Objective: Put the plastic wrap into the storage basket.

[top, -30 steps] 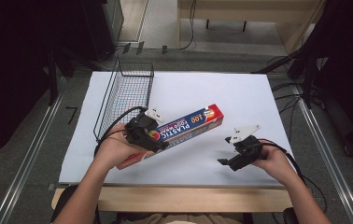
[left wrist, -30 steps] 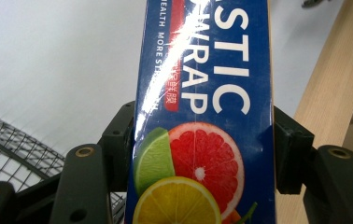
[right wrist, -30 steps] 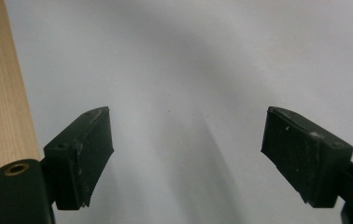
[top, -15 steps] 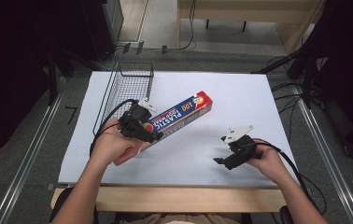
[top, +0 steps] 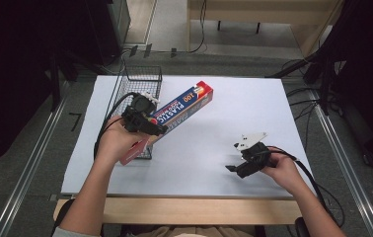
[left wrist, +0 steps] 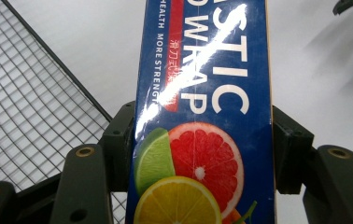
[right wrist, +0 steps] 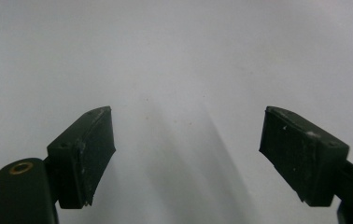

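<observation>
The left gripper [top: 147, 126] fingers [left wrist: 118, 144] pinch the plastic wrap box [top: 174, 114], which slants toward 2 o'clock above the wire basket [top: 137, 86]; the right gripper [top: 236, 168] fingers [right wrist: 83, 154], just closing slightly, stand spread and empty.

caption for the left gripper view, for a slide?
Left gripper fingers clamp a plastic wrap box beside a wire basket.

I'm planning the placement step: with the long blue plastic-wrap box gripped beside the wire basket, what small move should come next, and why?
Probably carry the long blue plastic-wrap box a little further left over the black wire basket. The left hand-held gripper is clamped on it near its lower end, tilted, with that end at the basket's near edge. The right hand-held gripper is open with nothing in it, off to the right.
</observation>
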`<control>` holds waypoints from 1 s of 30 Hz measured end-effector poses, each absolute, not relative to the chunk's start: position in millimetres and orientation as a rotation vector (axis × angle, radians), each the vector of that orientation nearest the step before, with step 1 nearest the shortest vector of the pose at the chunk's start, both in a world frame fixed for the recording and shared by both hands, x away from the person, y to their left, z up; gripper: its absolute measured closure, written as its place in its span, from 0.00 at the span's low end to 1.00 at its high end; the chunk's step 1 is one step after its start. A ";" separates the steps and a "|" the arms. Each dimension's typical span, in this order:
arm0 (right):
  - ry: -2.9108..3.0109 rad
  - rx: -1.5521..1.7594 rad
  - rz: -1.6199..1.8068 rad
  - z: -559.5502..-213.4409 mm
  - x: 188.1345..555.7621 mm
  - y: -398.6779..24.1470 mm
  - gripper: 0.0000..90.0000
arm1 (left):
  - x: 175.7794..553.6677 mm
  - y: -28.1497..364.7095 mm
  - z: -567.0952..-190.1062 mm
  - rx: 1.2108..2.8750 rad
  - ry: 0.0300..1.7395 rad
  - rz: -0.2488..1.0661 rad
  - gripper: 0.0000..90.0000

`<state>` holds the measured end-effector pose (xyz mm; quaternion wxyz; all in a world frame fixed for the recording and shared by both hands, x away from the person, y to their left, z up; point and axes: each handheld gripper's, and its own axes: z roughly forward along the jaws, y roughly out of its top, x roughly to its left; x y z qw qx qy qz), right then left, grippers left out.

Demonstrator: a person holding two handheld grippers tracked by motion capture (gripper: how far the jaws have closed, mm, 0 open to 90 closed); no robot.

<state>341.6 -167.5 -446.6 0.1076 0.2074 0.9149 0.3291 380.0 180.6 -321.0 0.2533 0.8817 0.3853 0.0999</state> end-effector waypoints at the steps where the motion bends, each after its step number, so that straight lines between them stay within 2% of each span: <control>1: 2.694 0.615 0.974 -446.7 341.8 -167.9 0.21 | 382.7 181.0 -319.1 2.395 1.057 0.271 0.44; 15: 2.704 0.586 0.973 -448.0 342.0 -168.6 0.21 | 413.7 194.3 -311.0 2.329 1.183 0.275 0.44; 30: 2.709 0.603 0.965 -449.6 342.9 -169.7 0.20 | 438.0 211.9 -317.1 2.211 1.417 0.409 0.44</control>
